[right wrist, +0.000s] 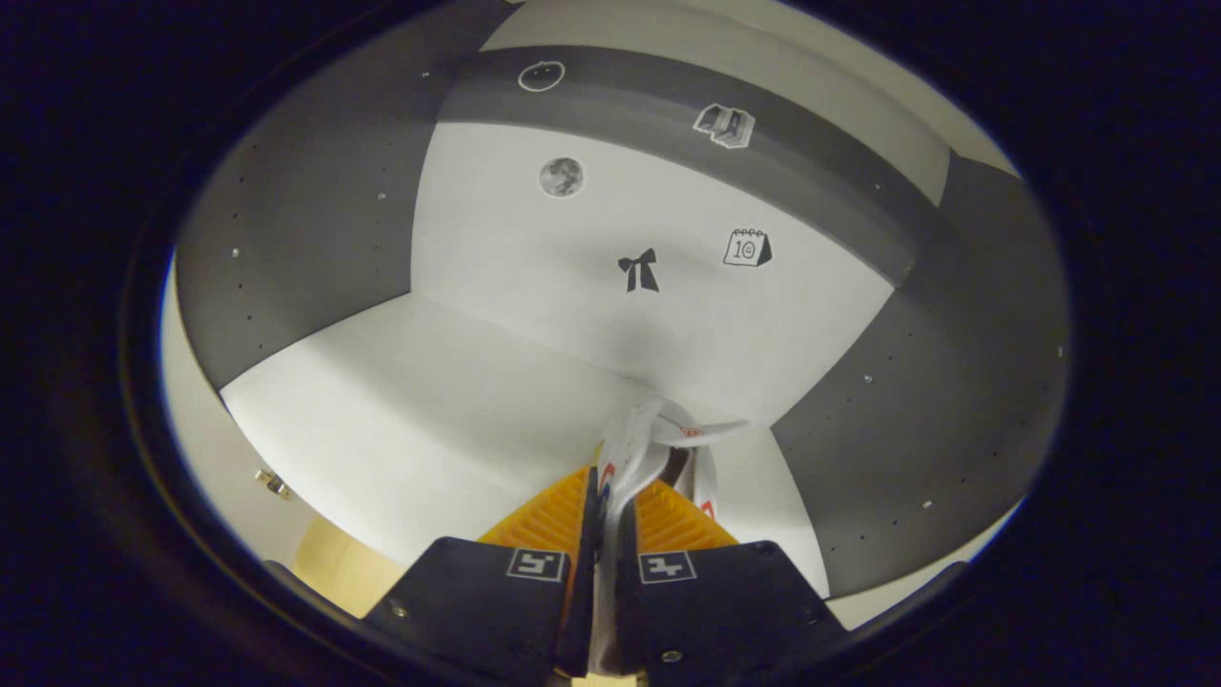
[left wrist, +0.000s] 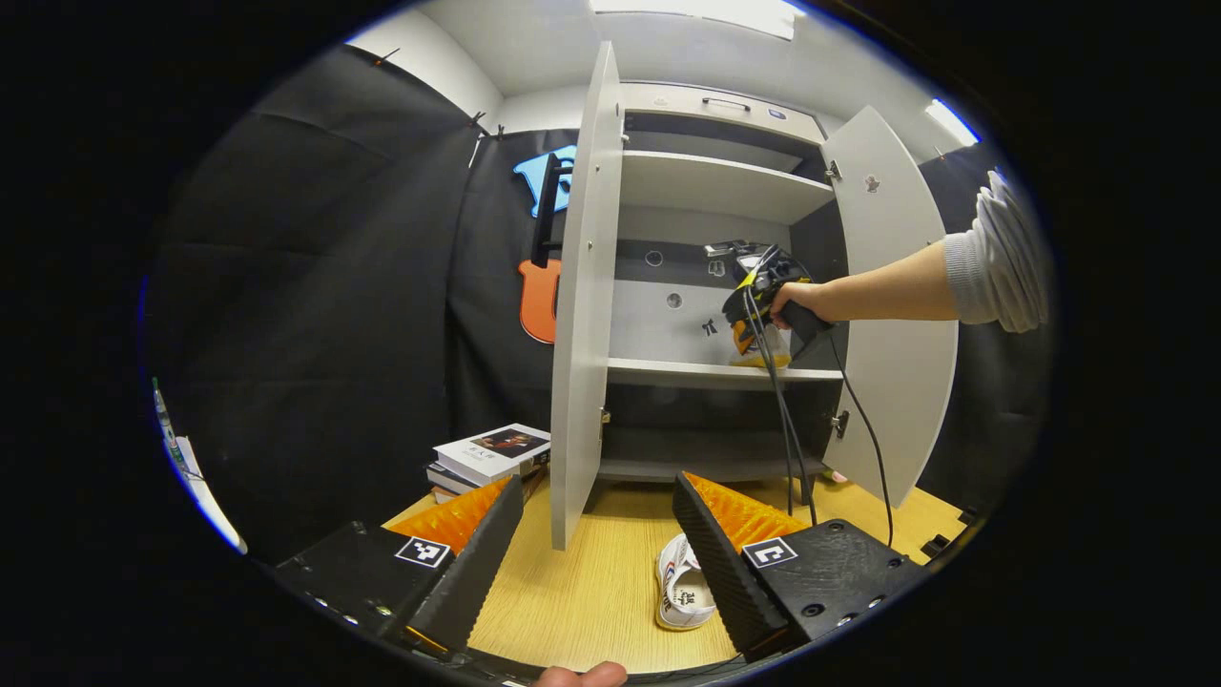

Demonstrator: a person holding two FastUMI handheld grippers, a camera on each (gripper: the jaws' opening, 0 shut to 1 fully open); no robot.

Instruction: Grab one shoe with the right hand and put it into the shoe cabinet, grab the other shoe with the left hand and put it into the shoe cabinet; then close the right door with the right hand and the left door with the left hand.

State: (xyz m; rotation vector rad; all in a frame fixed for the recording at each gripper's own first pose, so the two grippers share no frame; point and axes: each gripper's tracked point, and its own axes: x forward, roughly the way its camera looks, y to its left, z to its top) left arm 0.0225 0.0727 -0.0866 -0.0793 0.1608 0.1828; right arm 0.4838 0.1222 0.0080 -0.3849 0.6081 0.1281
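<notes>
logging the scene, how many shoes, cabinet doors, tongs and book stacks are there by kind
shoes: 2, one on the table, one clamped in the right tongs over the cabinet shelf
cabinet doors: 2, left door and right door, both open
tongs: 2, the left tongs open
book stacks: 1
total: 7

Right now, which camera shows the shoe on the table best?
The left gripper view: the white shoe lies in plain sight on the wooden table. The right gripper view looks into the cabinet instead.
</notes>
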